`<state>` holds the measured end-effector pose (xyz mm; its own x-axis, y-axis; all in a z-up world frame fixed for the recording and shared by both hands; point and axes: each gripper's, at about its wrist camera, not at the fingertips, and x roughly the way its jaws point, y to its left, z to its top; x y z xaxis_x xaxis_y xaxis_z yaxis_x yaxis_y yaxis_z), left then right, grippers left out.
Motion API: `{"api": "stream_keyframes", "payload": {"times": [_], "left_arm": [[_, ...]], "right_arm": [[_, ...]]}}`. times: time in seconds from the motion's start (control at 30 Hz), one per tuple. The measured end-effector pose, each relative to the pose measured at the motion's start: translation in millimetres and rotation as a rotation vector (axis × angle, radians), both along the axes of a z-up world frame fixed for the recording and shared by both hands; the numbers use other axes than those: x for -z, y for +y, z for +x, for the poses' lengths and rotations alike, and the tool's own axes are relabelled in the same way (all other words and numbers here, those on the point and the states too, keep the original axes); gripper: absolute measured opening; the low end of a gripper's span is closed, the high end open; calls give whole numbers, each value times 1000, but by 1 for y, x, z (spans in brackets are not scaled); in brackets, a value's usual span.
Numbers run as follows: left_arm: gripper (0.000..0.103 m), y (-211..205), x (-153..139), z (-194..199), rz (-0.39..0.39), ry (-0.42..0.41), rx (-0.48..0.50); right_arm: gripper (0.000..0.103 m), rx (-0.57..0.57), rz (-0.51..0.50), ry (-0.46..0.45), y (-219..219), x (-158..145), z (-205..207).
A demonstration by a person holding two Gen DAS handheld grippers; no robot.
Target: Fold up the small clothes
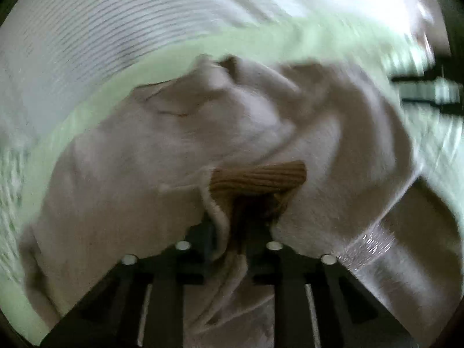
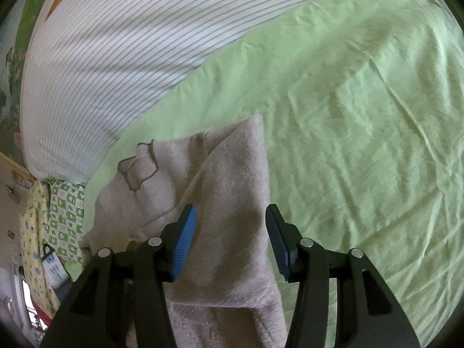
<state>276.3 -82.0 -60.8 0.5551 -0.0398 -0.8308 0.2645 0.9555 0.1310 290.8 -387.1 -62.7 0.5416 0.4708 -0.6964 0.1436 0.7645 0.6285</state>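
A beige fleece garment (image 1: 203, 133) fills the blurred left wrist view, bunched on the green sheet (image 1: 261, 43). Its brown ribbed cuff (image 1: 258, 179) sits just ahead of my left gripper (image 1: 243, 217). That gripper is shut on a pinch of the beige fabric, which hides its fingertips. In the right wrist view the same garment (image 2: 232, 179) lies folded, with a stitched bow shape on its left part. My right gripper (image 2: 230, 232) hovers over it, open. Its blue pads (image 2: 185, 240) straddle the cloth without pressing it.
A white pillow or duvet with thin stripes (image 2: 116, 58) lies at the back left of the bed. The green sheet (image 2: 348, 116) spreads wrinkled to the right. Patterned green and yellow cloths (image 2: 63, 217) hang at the bed's left edge. A glossy translucent strip (image 1: 377, 243) crosses the left view's lower right.
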Motion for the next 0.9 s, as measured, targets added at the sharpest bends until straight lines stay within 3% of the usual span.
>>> {"api": "stream_keyframes", "payload": {"times": [0.07, 0.17, 0.2, 0.27, 0.33, 0.4, 0.47, 0.57, 0.63, 0.67, 0.7, 0.73, 0.9], "left_arm": [[12, 34, -16, -4, -81, -19, -108], [12, 108, -27, -10, -323, -7, -316], [11, 131, -23, -12, -394, 14, -371], [11, 156, -14, -14, -449, 31, -426], [11, 171, -7, -19, -471, 42, -468], [11, 183, -2, -30, -543, 36, -495], [11, 185, 1, -34, -565, 33, -504], [11, 181, 5, -37, -589, 20, -496], [11, 178, 4, -30, -604, 3, -478], [11, 177, 2, -27, -604, -2, -469], [11, 176, 0, -24, -612, -5, -460], [11, 175, -4, -21, -626, -16, -446], [12, 144, -32, 3, -668, -104, -288]], "right_arm": [[51, 2, -4, -1, -2, 0, 1], [53, -4, -19, 4, -2, 2, 6], [58, -8, -28, 7, 0, 3, 8], [64, -16, -71, 19, 4, 7, 14], [65, -24, -113, 31, 10, 13, 21], [65, -29, -156, 63, 16, 22, 27], [67, -35, -161, 59, 21, 25, 29], [55, -123, -103, 37, 37, 22, 35], [55, -163, -143, 28, 50, 16, 36], [48, -174, -199, 25, 57, 15, 37], [25, -190, -249, 22, 63, 14, 39], [8, -186, -251, 19, 62, 13, 39], [7, -9, -228, -84, 4, -17, 15]]}}
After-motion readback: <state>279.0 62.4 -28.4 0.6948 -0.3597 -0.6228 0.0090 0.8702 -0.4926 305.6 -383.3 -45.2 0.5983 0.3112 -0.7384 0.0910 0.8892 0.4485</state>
